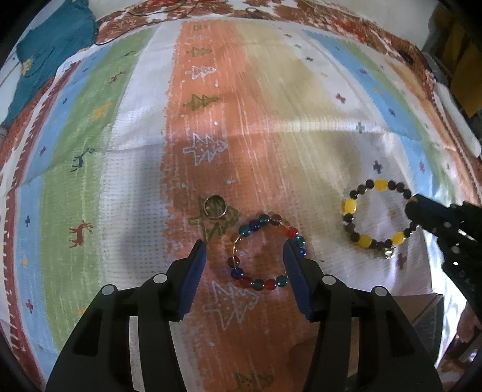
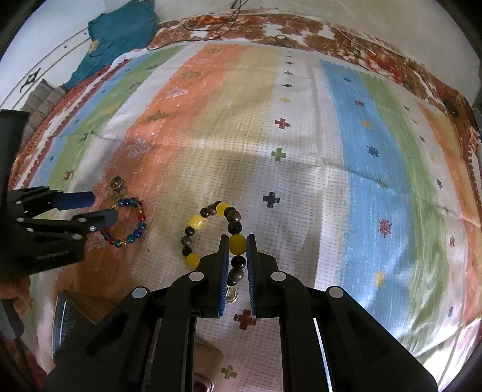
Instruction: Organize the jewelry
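A bracelet of red, blue and teal glass beads (image 1: 265, 253) lies on the striped cloth (image 1: 271, 120). My left gripper (image 1: 245, 244) is open, its fingers on either side of the bracelet. A small metal ring (image 1: 214, 206) lies just beyond it to the left. A bracelet of yellow and dark brown beads (image 2: 211, 235) with a gold charm (image 2: 231, 294) lies to the right. My right gripper (image 2: 237, 238) is shut on its right side, pinching a yellow bead (image 2: 237, 244). In the left wrist view that bracelet (image 1: 378, 217) shows with the right gripper's fingers (image 1: 421, 211) on it.
A teal garment (image 1: 48, 60) lies at the cloth's far left corner. A thin dark cord (image 2: 211, 27) runs along the far edge. A cardboard piece (image 1: 421, 307) and a dark object (image 2: 69, 325) sit near the front edge. Rolled grey fabric (image 2: 45, 102) lies at far left.
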Demonstrator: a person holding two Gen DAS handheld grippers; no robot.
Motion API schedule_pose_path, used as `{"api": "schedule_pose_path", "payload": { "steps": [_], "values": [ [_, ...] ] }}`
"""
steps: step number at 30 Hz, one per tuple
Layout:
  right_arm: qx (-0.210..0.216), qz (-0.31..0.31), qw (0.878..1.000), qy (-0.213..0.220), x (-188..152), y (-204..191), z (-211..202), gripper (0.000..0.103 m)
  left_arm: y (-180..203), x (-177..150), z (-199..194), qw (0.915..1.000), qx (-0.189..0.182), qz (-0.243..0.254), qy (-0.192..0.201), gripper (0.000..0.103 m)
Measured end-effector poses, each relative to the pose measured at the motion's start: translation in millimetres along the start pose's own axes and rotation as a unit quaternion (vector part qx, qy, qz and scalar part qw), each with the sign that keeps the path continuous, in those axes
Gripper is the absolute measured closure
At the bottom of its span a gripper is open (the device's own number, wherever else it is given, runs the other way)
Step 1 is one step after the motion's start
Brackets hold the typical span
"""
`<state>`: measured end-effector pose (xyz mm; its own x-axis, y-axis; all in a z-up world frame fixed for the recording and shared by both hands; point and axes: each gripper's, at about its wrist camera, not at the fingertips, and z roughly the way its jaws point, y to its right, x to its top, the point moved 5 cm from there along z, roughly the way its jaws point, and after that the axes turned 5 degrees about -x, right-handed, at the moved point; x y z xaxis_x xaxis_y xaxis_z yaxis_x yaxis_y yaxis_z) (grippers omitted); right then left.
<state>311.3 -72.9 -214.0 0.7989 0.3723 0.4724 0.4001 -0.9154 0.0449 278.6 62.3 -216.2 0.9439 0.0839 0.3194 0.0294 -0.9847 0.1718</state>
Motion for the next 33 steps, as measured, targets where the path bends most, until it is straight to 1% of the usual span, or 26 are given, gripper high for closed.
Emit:
{"api": "schedule_pose_path", "payload": {
  "steps": [3, 5, 7, 8, 9, 11, 15, 22, 28, 33],
  "values": [
    [-0.005, -0.008, 1.000, 0.002, -0.3, -3.7, -0.4, 0.091, 3.0, -1.7, 9.9, 0.9998, 0.015, 0.011, -0.009, 0.051],
    [-0.007, -0.011, 1.000, 0.004, 0.4, -4.6, -1.1, 0.091, 4.1, -3.6, 14.7, 0.9995, 0.022, 0.016, -0.013, 0.061],
    [-0.007, -0.011, 1.000, 0.007, 1.0, -4.7, -2.5, 0.091, 2.8, -5.0, 16.8, 0.9989, 0.040, 0.022, -0.012, 0.079],
    [-0.007, -0.012, 1.000, 0.008, 1.2, -5.0, -3.3, 0.091, 1.9, -5.1, 16.6, 0.9989, 0.040, 0.023, -0.012, 0.084],
    [-0.007, -0.012, 1.000, 0.009, 1.6, -5.2, -4.0, 0.091, 0.7, -4.9, 15.9, 0.9989, 0.039, 0.022, -0.013, 0.094],
    [-0.006, -0.012, 1.000, 0.015, 2.8, -5.3, -6.8, 0.091, -1.8, -3.5, 13.2, 0.9993, 0.031, 0.017, -0.012, 0.094],
    [0.000, -0.013, 0.999, 0.031, 7.9, -7.0, -17.4, 0.091, -2.9, -1.3, 4.2, 0.9995, 0.027, 0.018, -0.002, 0.094],
    [0.011, -0.016, 0.998, 0.056, 13.7, -13.2, -36.3, 0.091, 13.3, 11.6, -32.9, 0.9988, -0.007, 0.017, 0.046, 0.094],
    [0.021, -0.002, 0.997, 0.070, 15.5, -13.9, -52.7, 0.091, 30.3, 11.2, -53.0, 0.9976, -0.010, 0.017, 0.067, 0.094],
    [0.025, 0.008, 0.996, 0.085, 12.4, -12.7, -72.9, 0.091, 34.5, 8.0, -72.9, 0.9960, -0.017, 0.018, 0.086, 0.094]
  ]
}}
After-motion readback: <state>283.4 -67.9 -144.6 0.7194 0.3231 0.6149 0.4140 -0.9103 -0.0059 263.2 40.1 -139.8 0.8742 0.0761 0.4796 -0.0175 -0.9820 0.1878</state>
